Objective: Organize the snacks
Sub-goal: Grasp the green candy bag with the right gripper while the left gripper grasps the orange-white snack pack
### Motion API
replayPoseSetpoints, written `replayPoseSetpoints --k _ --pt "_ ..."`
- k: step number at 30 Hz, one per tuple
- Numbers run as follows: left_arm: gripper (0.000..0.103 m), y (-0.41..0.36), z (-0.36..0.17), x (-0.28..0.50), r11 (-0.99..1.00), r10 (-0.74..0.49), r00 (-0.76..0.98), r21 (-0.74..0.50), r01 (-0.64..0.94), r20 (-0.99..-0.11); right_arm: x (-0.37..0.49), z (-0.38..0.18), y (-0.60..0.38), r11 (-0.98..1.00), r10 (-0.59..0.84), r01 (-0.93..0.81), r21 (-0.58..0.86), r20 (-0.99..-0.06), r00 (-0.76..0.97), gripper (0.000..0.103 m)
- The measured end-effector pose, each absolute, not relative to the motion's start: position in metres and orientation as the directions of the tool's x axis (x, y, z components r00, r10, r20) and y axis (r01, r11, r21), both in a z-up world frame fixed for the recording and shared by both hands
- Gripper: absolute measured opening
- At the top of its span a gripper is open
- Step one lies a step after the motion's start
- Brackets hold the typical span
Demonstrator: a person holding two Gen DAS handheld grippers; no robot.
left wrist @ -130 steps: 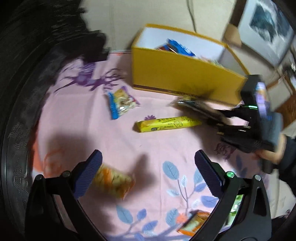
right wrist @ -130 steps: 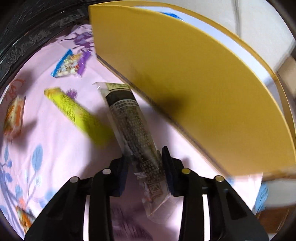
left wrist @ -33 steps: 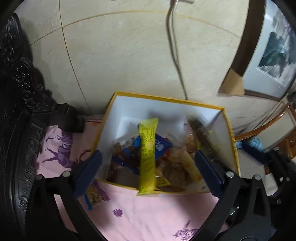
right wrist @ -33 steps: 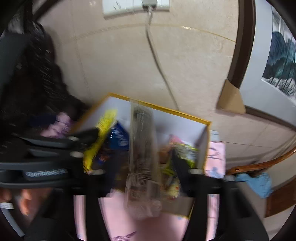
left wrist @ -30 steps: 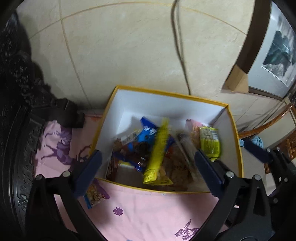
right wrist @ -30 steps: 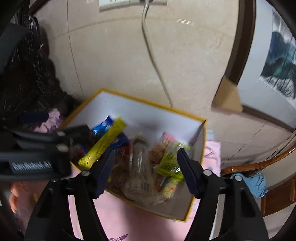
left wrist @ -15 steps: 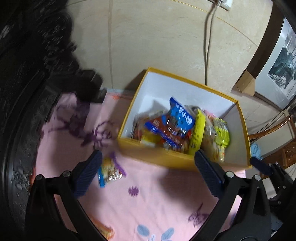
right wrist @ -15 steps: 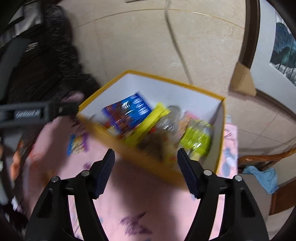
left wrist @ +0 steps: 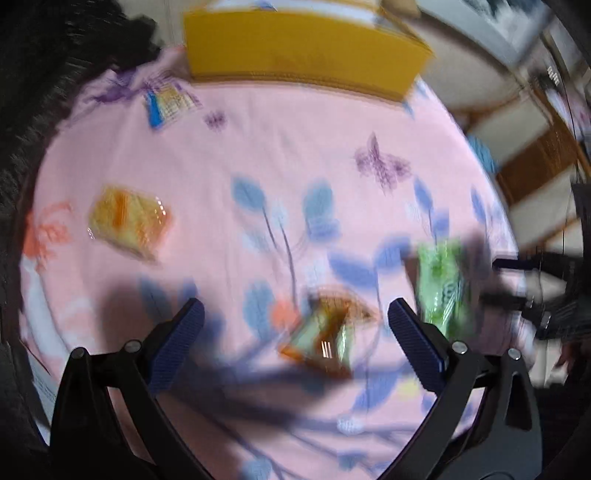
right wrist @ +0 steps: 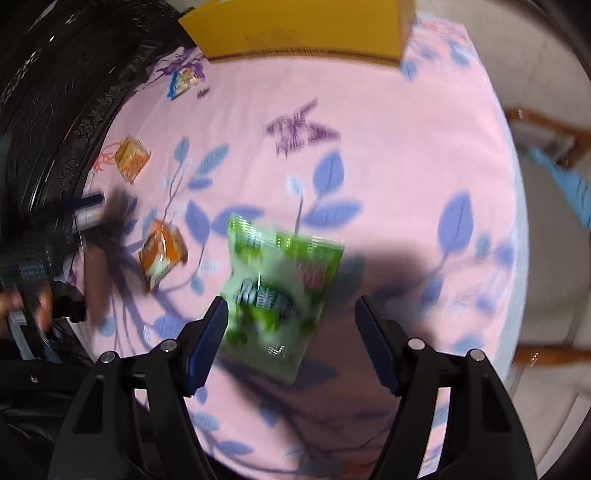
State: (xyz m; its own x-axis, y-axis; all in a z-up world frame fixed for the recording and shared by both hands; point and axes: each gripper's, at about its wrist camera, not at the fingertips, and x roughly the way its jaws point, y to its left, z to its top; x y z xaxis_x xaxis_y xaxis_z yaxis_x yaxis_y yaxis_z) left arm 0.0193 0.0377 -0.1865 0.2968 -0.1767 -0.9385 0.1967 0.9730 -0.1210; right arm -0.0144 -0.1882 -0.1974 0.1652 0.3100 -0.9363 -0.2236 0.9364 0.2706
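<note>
Both grippers: black frames, blue ribbed pads.
The left gripper and right gripper each had two black angular arms with silver round screws near the pads. A bare-skinned hand appeared beside a black body bearing small white lettering.

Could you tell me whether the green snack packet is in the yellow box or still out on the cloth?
Out: the green packet lies on the pink cloth, apart from the yellow box.
</note>
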Motion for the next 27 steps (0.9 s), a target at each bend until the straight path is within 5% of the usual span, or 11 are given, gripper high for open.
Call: replayPoseSetpoints --k 11,21,22,27 --pt "0.101 0.015 -0.222 0.010 0.955 -0.202 0.297 -0.120 0.271 -0.933 -0.020 -0.225 -0.164 0.931 0.360 -0.121 0.344 -0.920 0.154 0.076" --pt "0.101 0.010 -0.238 0.004 0.956 -0.178 0.331 -0.084 0.280 -0.927 -0.006 -0.233 -0.119 0.995 0.103 -0.018 0.101 -0.966 0.238 0.094" --pt "0.101 0.009 -0.239 0.003 0.956 -0.171 0.338 -0.073 0.283 -0.926 -0.008 -0.234 -0.113 0.998 0.065 -0.037 0.057 -0.964 0.259 0.093" --pt "0.101 0.003 -0.241 0.002 0.956 -0.161 0.371 -0.050 0.290 -0.914 -0.018 -0.229 -0.119 0.991 0.037 -0.136 -0.011 -0.938 0.345 0.047"
